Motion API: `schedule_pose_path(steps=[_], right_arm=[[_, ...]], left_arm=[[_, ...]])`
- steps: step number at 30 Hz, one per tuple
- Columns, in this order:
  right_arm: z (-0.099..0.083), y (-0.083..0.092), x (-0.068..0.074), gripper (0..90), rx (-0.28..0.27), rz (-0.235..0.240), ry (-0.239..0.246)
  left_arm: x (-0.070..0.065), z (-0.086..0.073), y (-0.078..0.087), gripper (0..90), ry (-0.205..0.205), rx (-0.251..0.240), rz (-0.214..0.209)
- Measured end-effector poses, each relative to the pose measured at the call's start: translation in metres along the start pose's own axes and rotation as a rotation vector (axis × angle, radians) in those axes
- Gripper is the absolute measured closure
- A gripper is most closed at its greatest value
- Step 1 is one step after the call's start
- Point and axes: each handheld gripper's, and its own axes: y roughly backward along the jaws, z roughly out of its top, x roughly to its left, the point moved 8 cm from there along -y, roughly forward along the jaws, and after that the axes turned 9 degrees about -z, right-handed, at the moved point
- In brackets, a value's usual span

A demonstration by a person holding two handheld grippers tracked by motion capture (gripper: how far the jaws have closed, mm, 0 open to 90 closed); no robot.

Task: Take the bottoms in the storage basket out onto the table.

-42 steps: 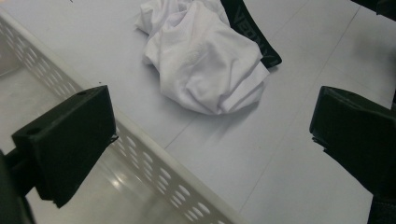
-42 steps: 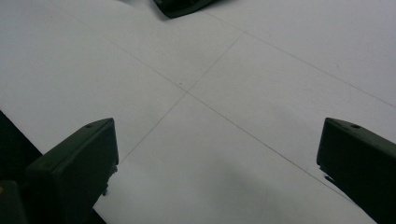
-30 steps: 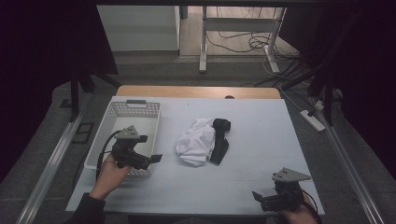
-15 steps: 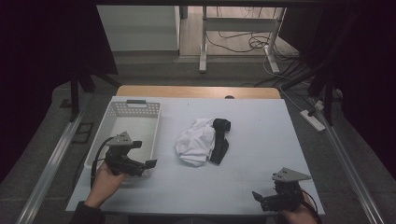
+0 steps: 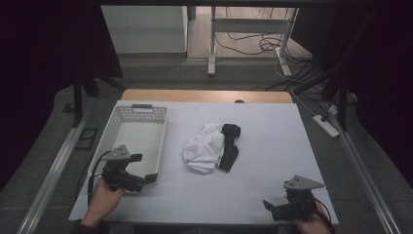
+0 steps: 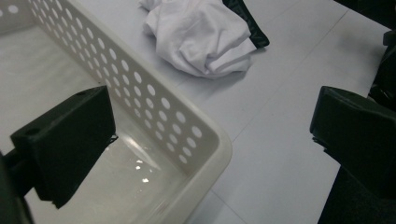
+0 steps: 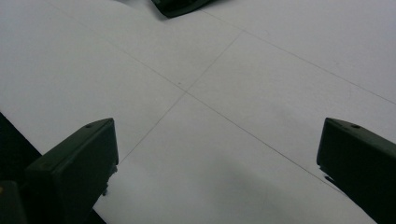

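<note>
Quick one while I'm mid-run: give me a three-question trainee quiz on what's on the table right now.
1. True or false: the white basket holds the white garment.
2. Which item touches the white garment's right side? A) black garment B) a mug C) a book
3. Fill in: the left gripper hovers at the basket's near ____ corner.

Key
1. False; it lies on the table, and the basket's visible floor is bare.
2. A
3. right; its jaws are open, as are those of the right gripper.
</note>
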Motion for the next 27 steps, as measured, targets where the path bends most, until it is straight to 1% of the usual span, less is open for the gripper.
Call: schedule_pose_path(steps=[5, 9, 16, 22, 27], right_arm=[[0.0, 0.0, 0.0, 0.0, 0.001, -0.001, -0.002], [0.0, 0.0, 0.0, 0.0, 0.002, -0.002, -0.004], [0.0, 0.0, 0.0, 0.0, 0.003, -0.004, -0.003], [0.0, -0.001, 0.0, 0.0, 0.004, -0.005, -0.002], [0.0, -0.001, 0.0, 0.0, 0.008, -0.008, 0.002]], left_arm=[[-0.002, -0.007, 0.005, 0.0, 0.002, -0.007, 0.01], [-0.004, -0.014, 0.009, 0.0, 0.016, -0.017, 0.015], [-0.006, -0.026, 0.018, 0.0, 0.028, -0.021, 0.033], [-0.009, -0.036, 0.026, 0.0, 0.036, -0.02, 0.063], [-0.012, -0.045, 0.031, 0.0, 0.041, -0.019, 0.078]])
